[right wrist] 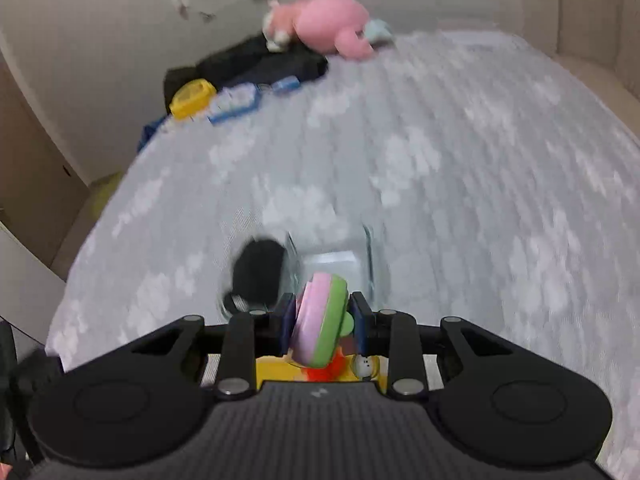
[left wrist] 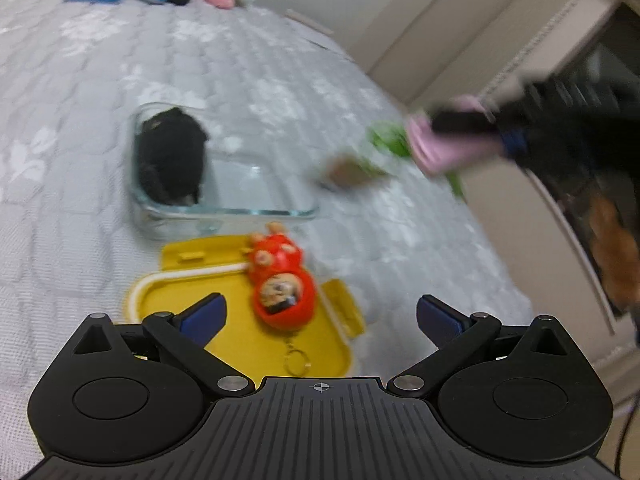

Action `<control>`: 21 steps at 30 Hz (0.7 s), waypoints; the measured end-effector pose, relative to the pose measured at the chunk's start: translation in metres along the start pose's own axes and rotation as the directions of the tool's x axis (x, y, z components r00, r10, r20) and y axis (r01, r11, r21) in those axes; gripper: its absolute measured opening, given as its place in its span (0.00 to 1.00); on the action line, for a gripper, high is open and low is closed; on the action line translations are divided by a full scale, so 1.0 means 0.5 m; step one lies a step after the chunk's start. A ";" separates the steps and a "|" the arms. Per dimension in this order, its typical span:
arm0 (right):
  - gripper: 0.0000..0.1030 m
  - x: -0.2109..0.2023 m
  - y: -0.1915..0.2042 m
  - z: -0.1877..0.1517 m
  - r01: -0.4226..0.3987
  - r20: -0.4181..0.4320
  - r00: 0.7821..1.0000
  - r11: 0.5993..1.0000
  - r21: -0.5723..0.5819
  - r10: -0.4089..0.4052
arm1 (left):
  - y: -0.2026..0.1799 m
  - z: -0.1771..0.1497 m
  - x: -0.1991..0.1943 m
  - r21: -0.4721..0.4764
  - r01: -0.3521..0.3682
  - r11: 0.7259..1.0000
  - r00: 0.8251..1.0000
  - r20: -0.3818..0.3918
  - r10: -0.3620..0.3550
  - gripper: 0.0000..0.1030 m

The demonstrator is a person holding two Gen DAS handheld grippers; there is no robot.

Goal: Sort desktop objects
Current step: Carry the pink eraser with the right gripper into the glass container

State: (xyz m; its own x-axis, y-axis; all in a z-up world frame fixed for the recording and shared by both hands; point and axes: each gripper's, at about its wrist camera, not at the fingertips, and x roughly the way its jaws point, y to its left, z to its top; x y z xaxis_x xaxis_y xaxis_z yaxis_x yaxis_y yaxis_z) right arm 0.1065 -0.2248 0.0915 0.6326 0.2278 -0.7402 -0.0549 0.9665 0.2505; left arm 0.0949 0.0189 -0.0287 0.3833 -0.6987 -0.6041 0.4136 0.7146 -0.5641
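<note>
My right gripper [right wrist: 322, 324] is shut on a round pink and green toy [right wrist: 320, 320], held off the bed above the glass dish [right wrist: 372, 264]. The left wrist view shows that toy [left wrist: 436, 148] blurred at the right, raised over the bedspread. The clear glass dish [left wrist: 248, 210] holds a black fuzzy item [left wrist: 170, 160] in its left end. In front of it lies a yellow lid [left wrist: 240, 340] with a red doll keychain [left wrist: 280, 284] on top. My left gripper [left wrist: 319, 316] hangs open just above the lid, nothing between its fingers.
A small brown and green item [left wrist: 352, 168] lies blurred right of the dish. At the bed's far end are a pink plush toy [right wrist: 332, 24], black cloth [right wrist: 260, 64], a yellow box [right wrist: 192, 98] and a blue-rimmed case [right wrist: 236, 104]. Wardrobe doors [left wrist: 500, 32] stand right.
</note>
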 end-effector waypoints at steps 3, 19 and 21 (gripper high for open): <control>0.29 0.015 0.023 0.034 0.011 0.014 1.000 1.000 -0.026 -0.011 | -0.007 -0.004 0.003 0.005 -0.012 1.000 0.999 -0.042 0.012 1.00; 0.27 0.239 0.090 0.092 0.114 -0.066 0.991 0.990 -0.079 -0.119 | 0.044 -0.022 0.062 -0.067 -0.106 0.992 0.953 -0.292 0.082 1.00; 0.27 0.266 0.086 0.089 0.119 -0.085 0.989 0.991 -0.062 -0.124 | 0.044 -0.021 0.061 -0.073 -0.105 0.992 0.954 -0.289 0.080 1.00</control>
State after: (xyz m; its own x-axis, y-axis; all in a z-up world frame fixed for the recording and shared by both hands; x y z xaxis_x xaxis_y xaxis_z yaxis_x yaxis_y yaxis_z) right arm 0.2225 -0.1581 0.0316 0.5668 0.1154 -0.8157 -0.0269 0.9922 0.1217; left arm 0.1068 0.0137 -0.0656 0.1600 -0.5993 -0.7843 0.3099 0.7849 -0.5366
